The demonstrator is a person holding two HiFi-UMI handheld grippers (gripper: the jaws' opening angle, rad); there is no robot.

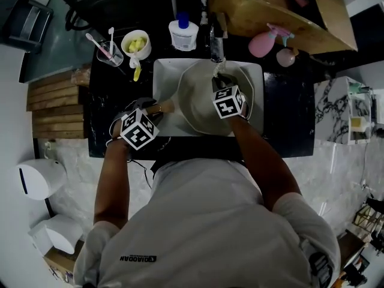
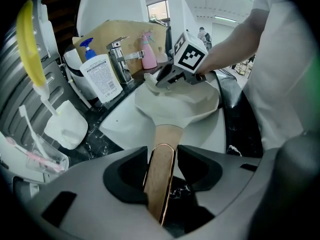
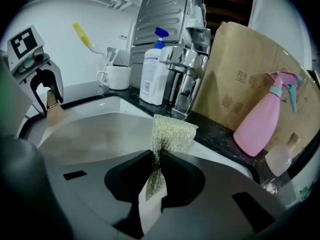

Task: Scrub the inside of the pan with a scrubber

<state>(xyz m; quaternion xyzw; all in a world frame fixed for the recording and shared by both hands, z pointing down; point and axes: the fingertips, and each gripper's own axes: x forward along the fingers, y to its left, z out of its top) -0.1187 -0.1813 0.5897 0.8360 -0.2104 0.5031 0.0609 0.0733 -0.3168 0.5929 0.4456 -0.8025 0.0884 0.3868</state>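
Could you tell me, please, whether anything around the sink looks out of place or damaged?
Nothing stands out: the pan is held over the sink by its handle in the left tongs, and the right tongs grip the scrubber.

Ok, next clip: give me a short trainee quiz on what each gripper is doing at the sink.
1. True or false: the left gripper is shut on the wooden handle of the pan.
2. Multiple choice: what do the jaws of the right gripper hold? A) a spoon B) a scrubber C) a dish cloth
3. Fill in: the pan is held over the white ____, below the faucet.

Key: 1 true; 2 B; 3 sink.
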